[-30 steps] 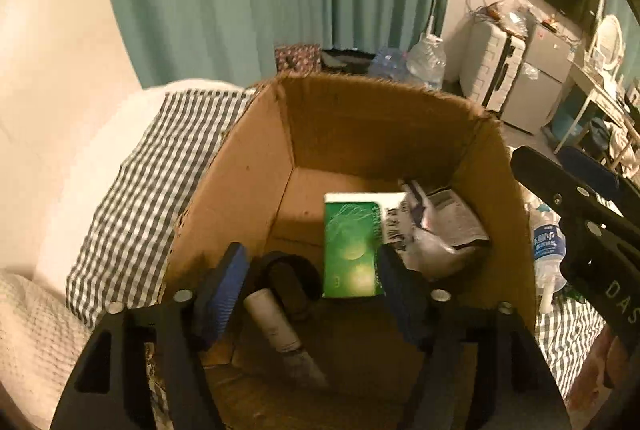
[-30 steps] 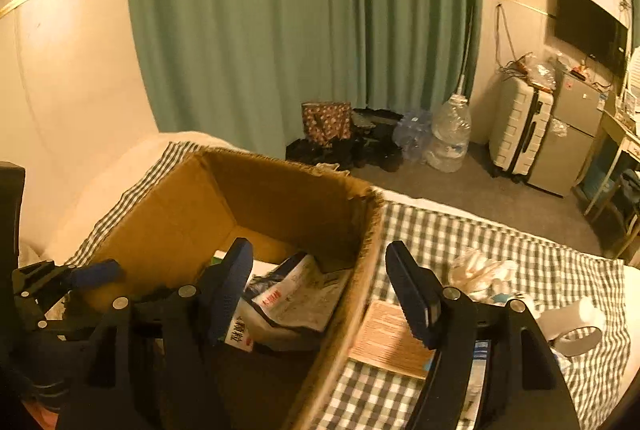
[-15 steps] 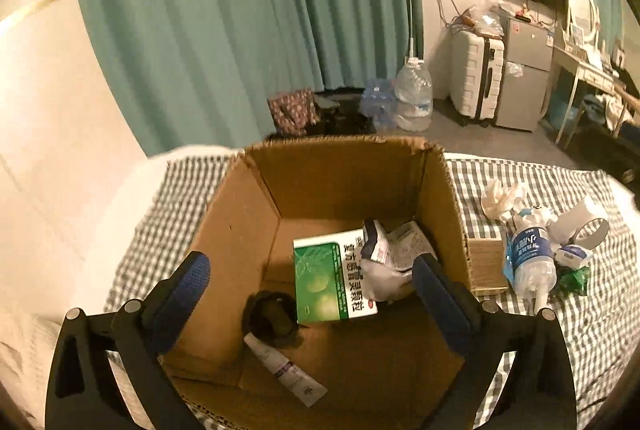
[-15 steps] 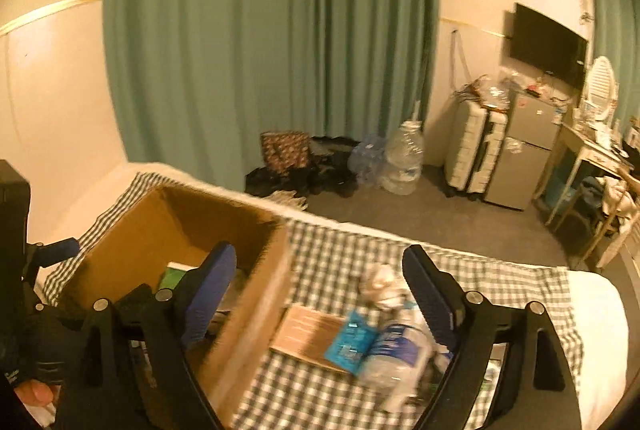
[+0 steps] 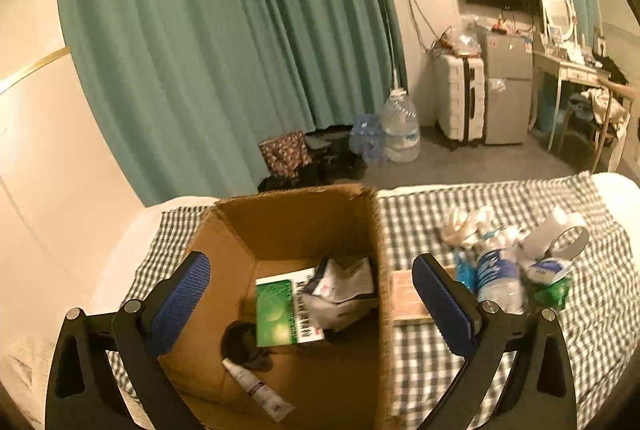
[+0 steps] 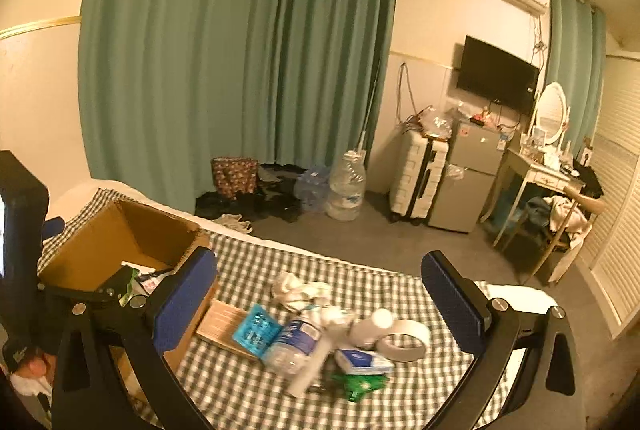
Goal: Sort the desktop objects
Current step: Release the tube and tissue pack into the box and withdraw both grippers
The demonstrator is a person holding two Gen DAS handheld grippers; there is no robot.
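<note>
An open brown cardboard box [image 5: 304,230] sits between the left gripper [image 5: 312,304]'s wide, empty fingers [image 5: 180,294], a green-and-white carton [image 5: 286,310] and white tube [image 5: 258,386] already inside; between drops, judging by the pile, the next move calls for choosing a piece; the right gripper [image 6: 320,298], tilted down, its fingers opening on nothing, frames a clear plastic bottle [image 6: 296,346] on the checked bed [image 6: 360,270].
</note>
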